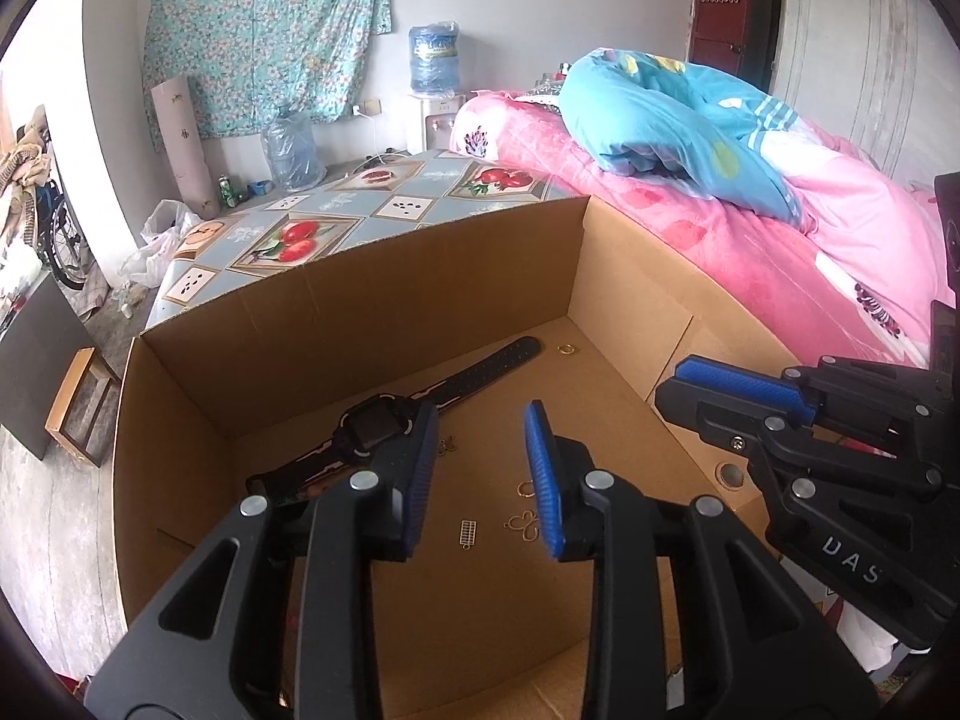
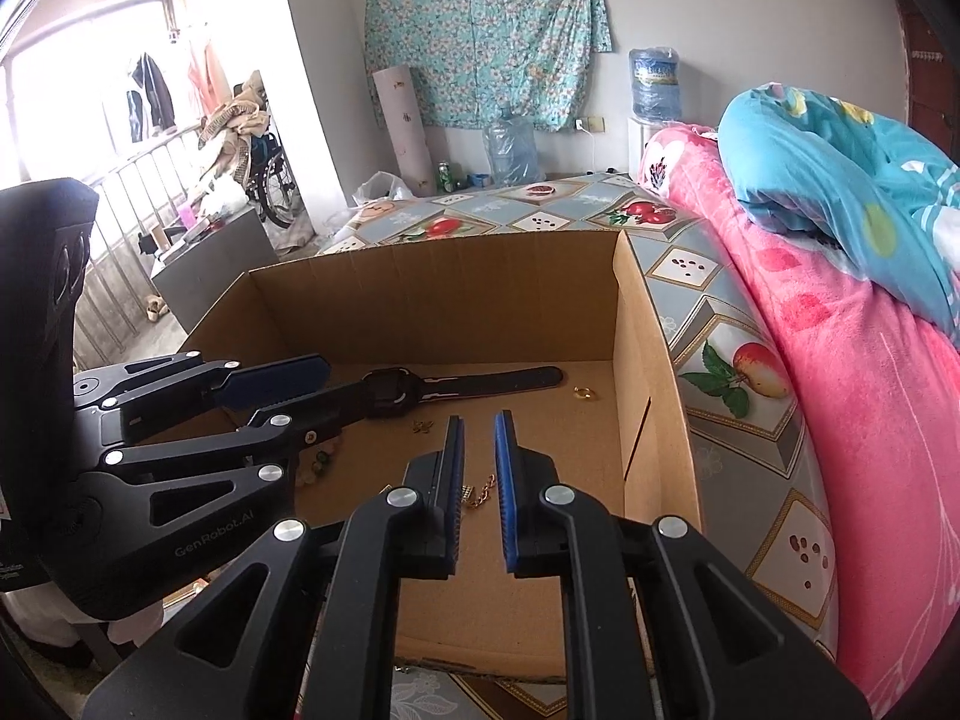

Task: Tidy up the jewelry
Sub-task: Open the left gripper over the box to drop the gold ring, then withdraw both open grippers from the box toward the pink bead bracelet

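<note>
A: Describe the carrier and its contents.

B: A corrugated cardboard box (image 1: 372, 312), open-topped, stands on a table (image 1: 336, 210) covered in glossy fruit-print oilcloth. On the box floor: a black watch (image 1: 384, 426) with a square face and a perforated rubber strap, lying along the far wall; a small gold ring (image 1: 566, 349) near the far right corner; a thin wire butterfly charm (image 1: 521, 523); a small ladder-shaped metal piece (image 1: 468, 533); and a gold hoop (image 1: 525, 489), partly hidden.

A: Surroundings?

B: A bed (image 2: 852, 360) with a plush pink blanket touches the table's right edge. A blue quilt (image 2: 840, 162) is bundled on it. A floral cloth (image 2: 480, 30) hangs on the far wall.

A: Obstructions?

B: The left pad hides part of the watch in the left view. In the right view, the tongs cover most of a gold chain (image 2: 480, 495).

A: Tongs state?

B: Left tongs (image 1: 483, 477): ribbed blue pads well apart, holding nothing, poised over the charms. Right tongs (image 2: 479, 492): pads parted by a narrow gap, gripping nothing, angled down over the chain near the box's near edge.
</note>
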